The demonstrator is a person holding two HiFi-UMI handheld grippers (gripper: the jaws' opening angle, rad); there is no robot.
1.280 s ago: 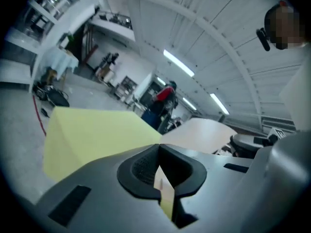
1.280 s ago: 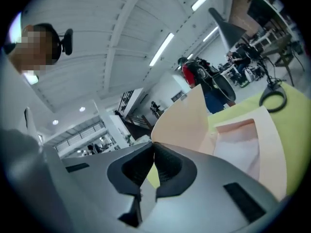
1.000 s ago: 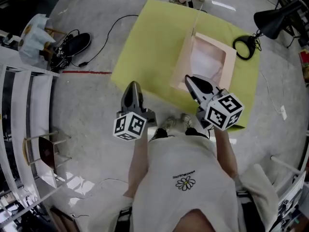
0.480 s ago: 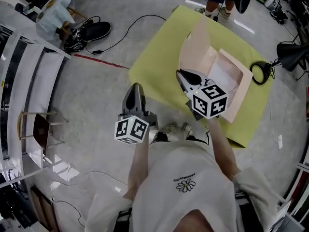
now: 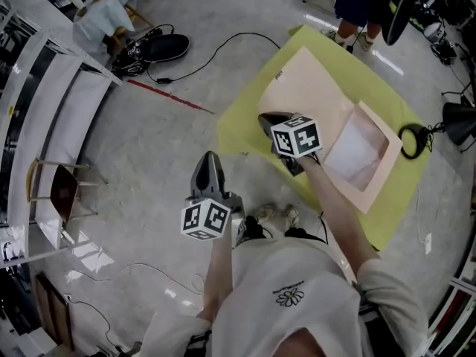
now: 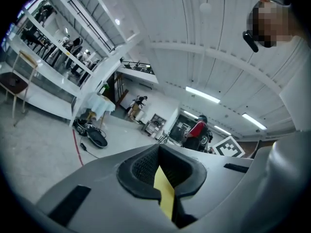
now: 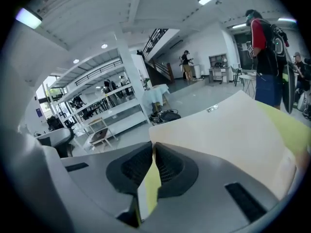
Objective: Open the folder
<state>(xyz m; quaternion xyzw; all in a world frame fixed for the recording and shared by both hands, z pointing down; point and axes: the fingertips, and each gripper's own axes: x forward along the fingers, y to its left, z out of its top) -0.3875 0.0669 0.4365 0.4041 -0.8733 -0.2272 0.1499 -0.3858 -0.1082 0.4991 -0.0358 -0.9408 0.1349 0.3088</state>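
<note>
- Folder (image 5: 349,151) lies open on the yellow mat (image 5: 242,129), cover (image 5: 301,84) spread toward its left edge (nearly flat).
- Right hand-held gripper (image 5: 265,119) pinches the cover's edge; release outstanding.
- Left hand-held gripper (image 5: 209,158) clenched, empty, off the mat.

Big workshop hall: concrete floor (image 5: 149,162) around the yellow mat (image 5: 242,121), white shelving (image 5: 59,117) left of it, studio lamp (image 5: 457,121) right.

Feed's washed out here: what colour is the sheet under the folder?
Yellow-green sheet, clearest in the head view; the folder itself is pale beige.
</note>
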